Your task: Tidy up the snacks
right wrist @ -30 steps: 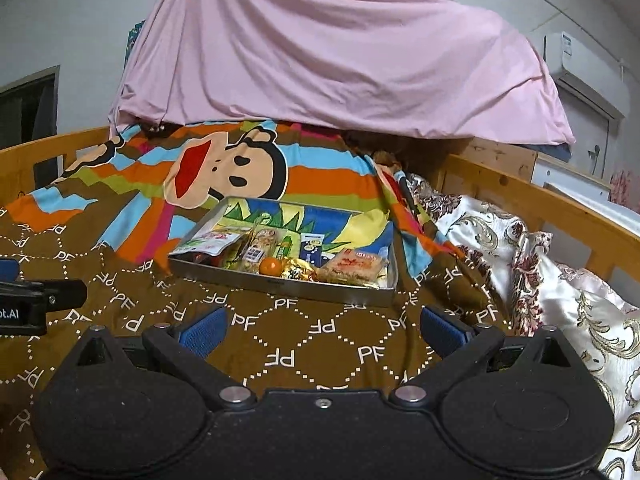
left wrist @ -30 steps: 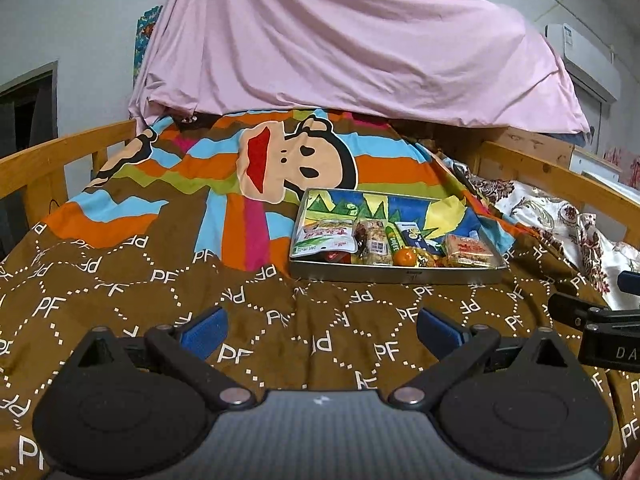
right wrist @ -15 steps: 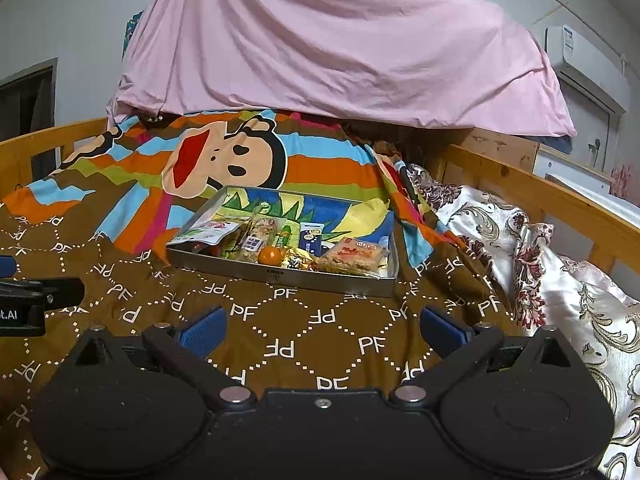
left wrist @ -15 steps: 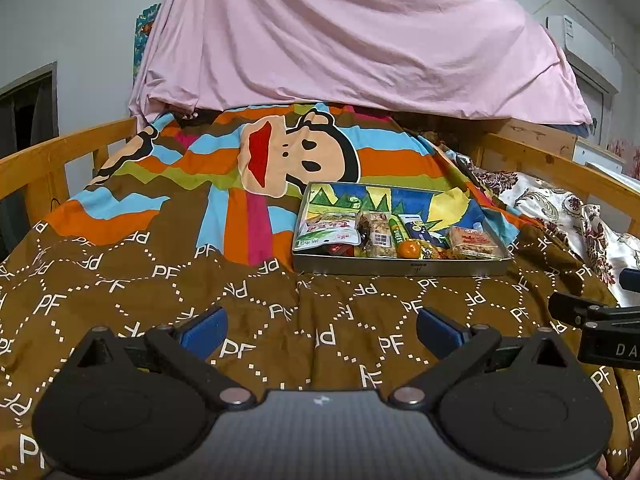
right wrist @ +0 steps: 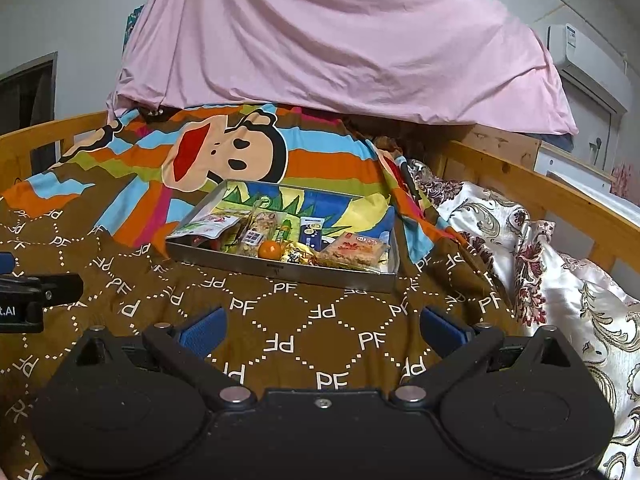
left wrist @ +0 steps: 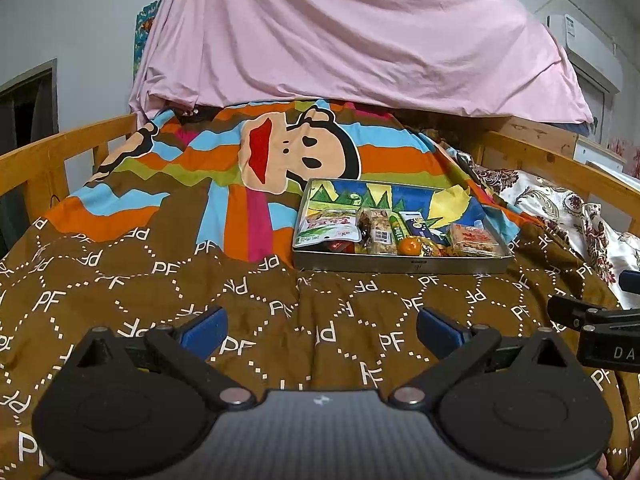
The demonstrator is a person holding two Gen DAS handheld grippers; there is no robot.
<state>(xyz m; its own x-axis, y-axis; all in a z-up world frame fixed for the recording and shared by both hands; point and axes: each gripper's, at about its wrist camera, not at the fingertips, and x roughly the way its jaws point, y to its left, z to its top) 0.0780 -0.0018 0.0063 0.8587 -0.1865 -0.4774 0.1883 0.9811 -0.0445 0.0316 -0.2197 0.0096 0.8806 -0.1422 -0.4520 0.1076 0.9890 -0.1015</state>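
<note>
Both units idle over the bed: left hand-held gripper (left wrist: 322, 326) and right hand-held gripper (right wrist: 323, 326) each have blue-padded fingers spread wide, holding nothing, above the brown "PF" quilt (left wrist: 160, 280). Metal tray (left wrist: 400, 266) sits on the quilt toward the bed's right side, near the floral bedding (right wrist: 540, 264) and well ahead of both grippers. Snacks crowd the tray's near edge: white-green pouch (left wrist: 329, 227) at its left corner, small orange (left wrist: 409, 246) mid-edge, wrapped cracker pack (left wrist: 476, 239) at right.
</note>
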